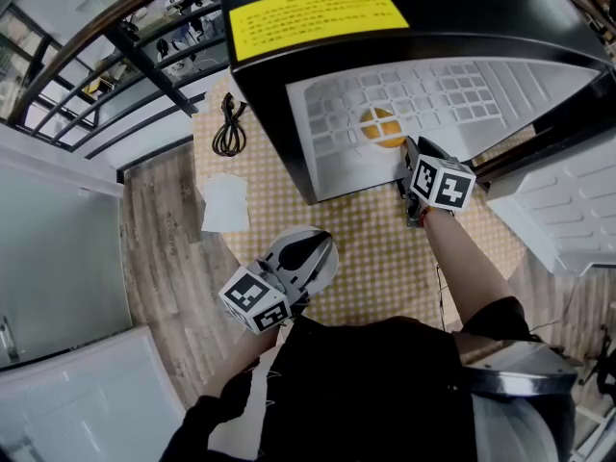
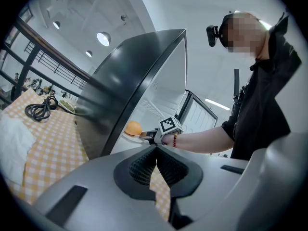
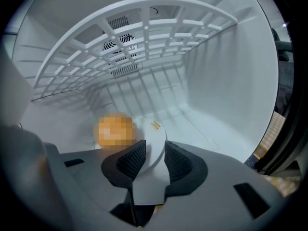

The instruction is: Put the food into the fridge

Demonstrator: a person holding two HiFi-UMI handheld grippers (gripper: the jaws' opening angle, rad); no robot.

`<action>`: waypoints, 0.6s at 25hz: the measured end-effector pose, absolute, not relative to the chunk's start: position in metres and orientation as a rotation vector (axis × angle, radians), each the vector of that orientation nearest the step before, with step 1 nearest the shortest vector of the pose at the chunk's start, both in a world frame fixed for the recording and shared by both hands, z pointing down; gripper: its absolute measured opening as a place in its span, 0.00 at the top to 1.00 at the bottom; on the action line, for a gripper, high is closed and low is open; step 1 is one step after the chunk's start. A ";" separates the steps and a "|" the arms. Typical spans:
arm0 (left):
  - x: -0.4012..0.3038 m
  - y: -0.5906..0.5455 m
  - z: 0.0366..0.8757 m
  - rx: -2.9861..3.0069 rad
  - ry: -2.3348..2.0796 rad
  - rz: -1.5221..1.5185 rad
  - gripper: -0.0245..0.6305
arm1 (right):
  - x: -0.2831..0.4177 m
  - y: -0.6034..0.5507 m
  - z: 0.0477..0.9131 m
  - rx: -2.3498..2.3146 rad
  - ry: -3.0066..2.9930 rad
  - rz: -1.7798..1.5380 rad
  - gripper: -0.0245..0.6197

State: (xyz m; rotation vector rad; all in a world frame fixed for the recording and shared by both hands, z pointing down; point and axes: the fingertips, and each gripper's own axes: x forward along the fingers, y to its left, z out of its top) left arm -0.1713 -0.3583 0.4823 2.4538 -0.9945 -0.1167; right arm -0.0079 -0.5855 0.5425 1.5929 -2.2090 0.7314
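A round orange food item (image 3: 115,130) sits on a white plate (image 3: 155,129) on the floor of the small black fridge (image 1: 318,27), which stands on the table with its door swung wide. My right gripper (image 3: 150,153) reaches into the fridge, open, with the plate's near rim lying between its pads. The head view shows this gripper (image 1: 409,154) at the fridge mouth beside the food (image 1: 381,128). My left gripper (image 1: 306,250) hangs over the table's front part, shut and empty, its pads (image 2: 144,165) meeting at the tips. The left gripper view shows the food (image 2: 133,127) from the side.
The fridge door (image 1: 568,200) stands wide at the right. A white wire shelf (image 3: 134,37) spans the fridge above the plate. On the checked tablecloth (image 1: 385,248), a coiled black cable (image 1: 229,128) and a white napkin (image 1: 225,203) lie left of the fridge.
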 end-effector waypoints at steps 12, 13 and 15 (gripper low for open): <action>-0.172 -0.356 0.482 2.447 -1.007 -0.111 0.94 | -0.012 -0.585 0.537 1.485 -2.194 0.368 0.77; -0.171 -0.357 0.483 2.450 -1.005 -0.108 0.94 | -0.013 -0.585 0.537 1.474 -2.191 0.345 0.77; -0.171 -0.357 0.484 2.456 -0.999 -0.103 0.94 | -0.015 -0.585 0.538 1.458 -2.190 0.323 0.77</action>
